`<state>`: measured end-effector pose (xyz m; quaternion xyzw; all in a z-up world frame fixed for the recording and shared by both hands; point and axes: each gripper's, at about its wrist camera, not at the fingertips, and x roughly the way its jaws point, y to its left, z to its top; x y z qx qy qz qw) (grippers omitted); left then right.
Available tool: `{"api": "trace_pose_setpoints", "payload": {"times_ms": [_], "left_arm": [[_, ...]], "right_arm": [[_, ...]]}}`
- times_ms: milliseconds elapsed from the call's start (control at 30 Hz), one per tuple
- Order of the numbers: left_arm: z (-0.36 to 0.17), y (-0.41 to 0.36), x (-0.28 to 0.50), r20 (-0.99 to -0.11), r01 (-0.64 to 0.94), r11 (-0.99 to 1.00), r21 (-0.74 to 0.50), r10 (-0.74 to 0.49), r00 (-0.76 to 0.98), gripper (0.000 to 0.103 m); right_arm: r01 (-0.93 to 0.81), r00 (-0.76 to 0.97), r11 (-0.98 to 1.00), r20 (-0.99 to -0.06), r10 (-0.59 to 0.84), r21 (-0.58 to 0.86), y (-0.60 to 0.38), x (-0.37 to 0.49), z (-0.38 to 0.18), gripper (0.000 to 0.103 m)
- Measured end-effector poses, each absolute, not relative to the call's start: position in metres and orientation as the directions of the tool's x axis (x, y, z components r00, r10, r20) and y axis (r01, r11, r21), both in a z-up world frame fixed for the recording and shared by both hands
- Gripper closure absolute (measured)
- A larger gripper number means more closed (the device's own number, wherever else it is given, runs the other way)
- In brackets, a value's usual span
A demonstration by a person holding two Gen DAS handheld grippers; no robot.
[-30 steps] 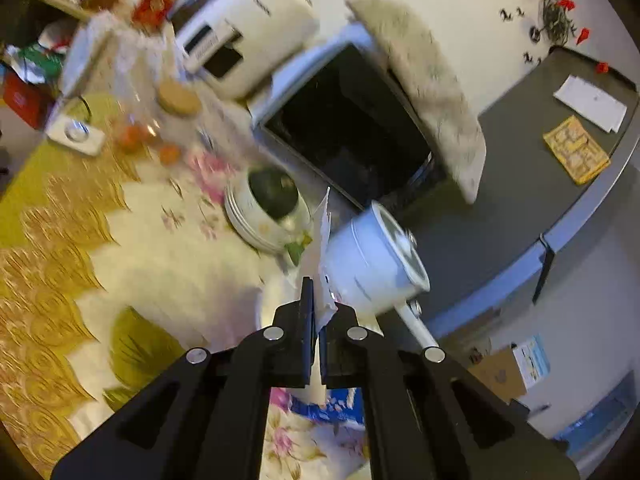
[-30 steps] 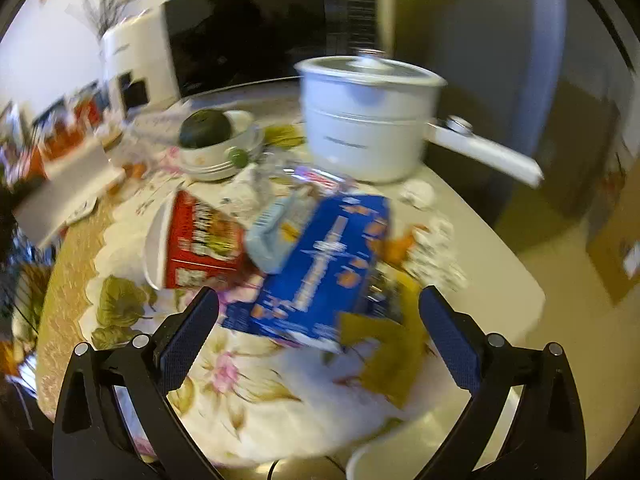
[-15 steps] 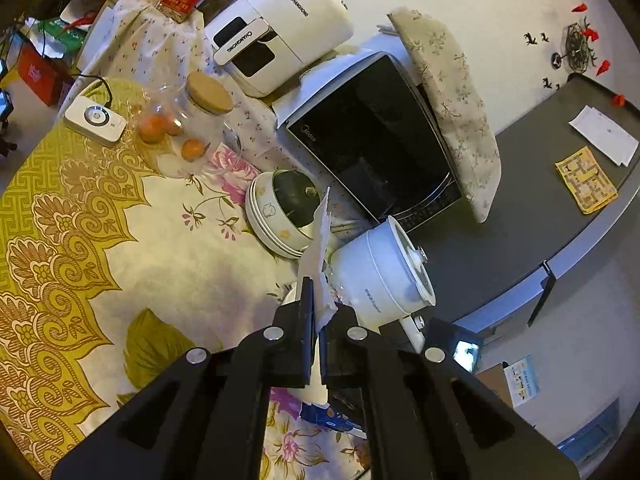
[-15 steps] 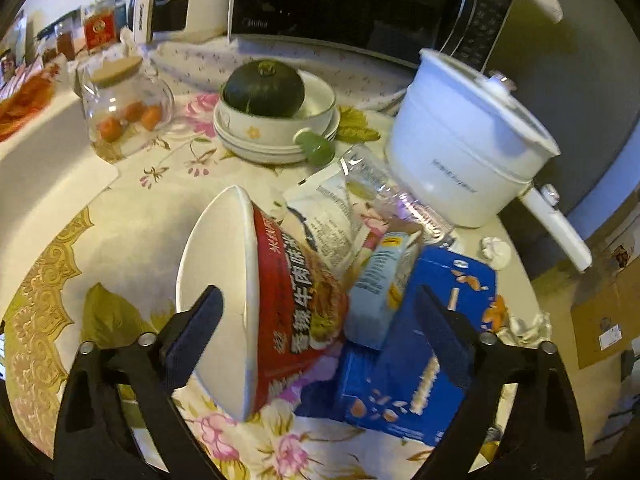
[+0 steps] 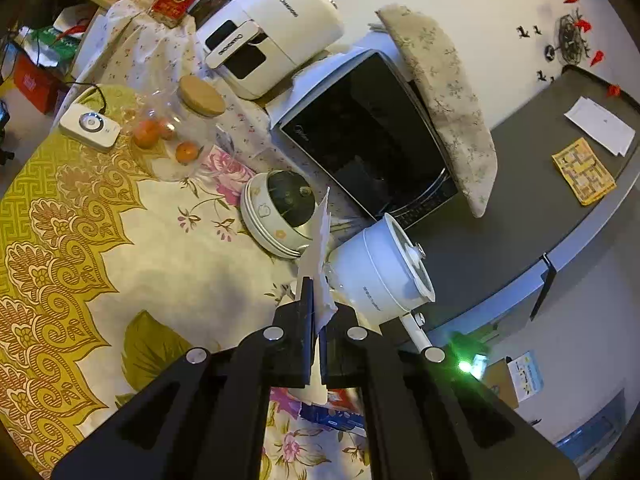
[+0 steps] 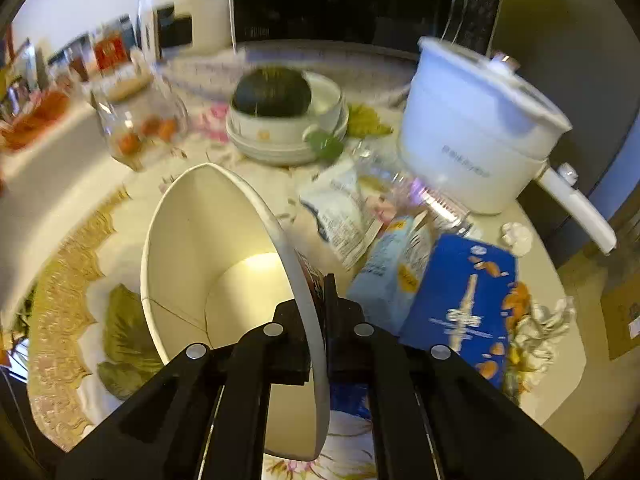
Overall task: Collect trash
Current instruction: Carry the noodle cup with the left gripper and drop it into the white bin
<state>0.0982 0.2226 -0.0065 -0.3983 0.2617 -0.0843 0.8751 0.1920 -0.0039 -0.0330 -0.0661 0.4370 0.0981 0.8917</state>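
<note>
While squash [image 6: 272, 92] fills one bowl [image 6: 288, 132], the noodle cup [image 6: 224, 248] — pinched — lies empty.

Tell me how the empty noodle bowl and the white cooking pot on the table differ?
The noodle bowl lies tipped on its side, open and empty; the white pot stands upright with its lid on. The bowl is thin paper with a red printed outside; the pot is plain white with a long handle. The right tool has just closed on the bowl's rim; nothing grips the pot. Both are round and sit on the flowered tablecloth.
</note>
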Motion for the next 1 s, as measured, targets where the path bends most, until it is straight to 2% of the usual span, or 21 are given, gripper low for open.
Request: {"api": "trace_pose_setpoints", "payload": {"times_ms": [200,333,533,700,800,900,967,1000], "left_arm": [[-0.002,0.206,0.094,-0.377,-0.010,0.681,-0.732,-0.393,0.838,0.101],[0.000,0.190,0.092,-0.373,0.029,0.686,-0.727,-0.430,0.822,0.101],[0.001,0.156,0.091,-0.373,0.091,0.681,-0.727,-0.501,0.781,0.101],[0.004,0.122,0.085,-0.379,0.150,0.695,-0.703,-0.545,0.748,0.101],[0.004,0.100,0.081,-0.386,0.183,0.696,-0.695,-0.575,0.721,0.101],[0.002,0.078,0.077,-0.393,0.215,0.691,-0.690,-0.608,0.690,0.101],[0.000,0.064,0.076,-0.399,0.236,0.685,-0.689,-0.631,0.665,0.101],[-0.001,0.056,0.074,-0.402,0.248,0.679,-0.691,-0.646,0.649,0.101]], "right_arm": [[-0.209,0.689,0.978,-0.713,0.129,-0.025,-0.054,0.144,0.014,0.099],[-0.139,0.719,0.989,-0.692,0.063,-0.055,-0.111,0.107,0.028,0.099],[-0.024,0.628,0.995,-0.776,-0.057,-0.092,-0.186,0.062,-0.001,0.098],[0.029,0.443,0.997,-0.893,-0.074,-0.068,-0.217,0.046,-0.060,0.095],[0.054,0.350,0.997,-0.934,-0.066,-0.051,-0.225,0.043,-0.090,0.082],[0.088,0.357,0.995,-0.931,-0.078,-0.049,-0.233,0.039,-0.093,0.058],[0.150,0.412,0.987,-0.904,-0.119,-0.062,-0.246,0.033,-0.084,0.035],[0.185,0.434,0.981,-0.890,-0.139,-0.063,-0.252,0.031,-0.079,0.031]]}}
